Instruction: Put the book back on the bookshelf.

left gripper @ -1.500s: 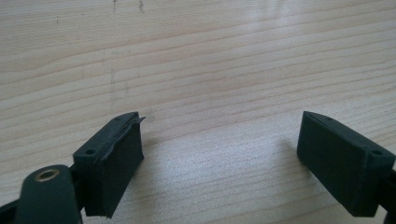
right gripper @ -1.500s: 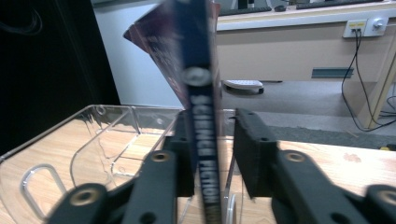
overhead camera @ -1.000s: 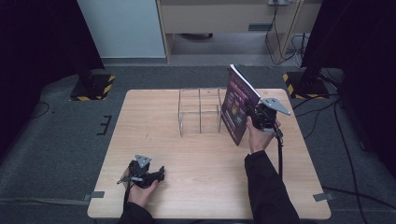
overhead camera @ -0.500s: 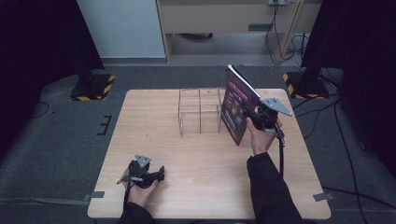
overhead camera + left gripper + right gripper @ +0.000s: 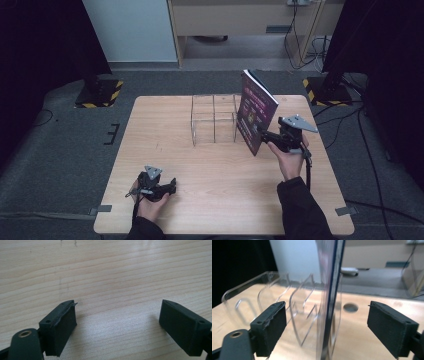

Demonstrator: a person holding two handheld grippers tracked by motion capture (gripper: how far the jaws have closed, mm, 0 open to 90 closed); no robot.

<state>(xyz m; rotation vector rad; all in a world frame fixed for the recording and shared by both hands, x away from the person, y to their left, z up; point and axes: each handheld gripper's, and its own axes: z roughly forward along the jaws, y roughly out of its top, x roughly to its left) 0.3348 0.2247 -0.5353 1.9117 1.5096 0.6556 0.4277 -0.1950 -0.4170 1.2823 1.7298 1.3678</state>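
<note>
Two steps look left: letting go and backing off. The book [image 5: 256, 112] stands upright against the clear rack [image 5: 214, 119] (not inside a slot). Right gripper [image 5: 263, 134] spread wide around its edge; left gripper [image 5: 172, 184] open, idle on the worktop [image 5: 220, 190].

Rack [image 5: 214, 119] at the table's [image 5: 225, 175] twelve o'clock, book [image 5: 256, 112] upright at its three o'clock, touching. Right gripper [image 5: 270, 136] at four o'clock of the book; left gripper [image 5: 170, 186] far off at seven o'clock, on the table.
</note>
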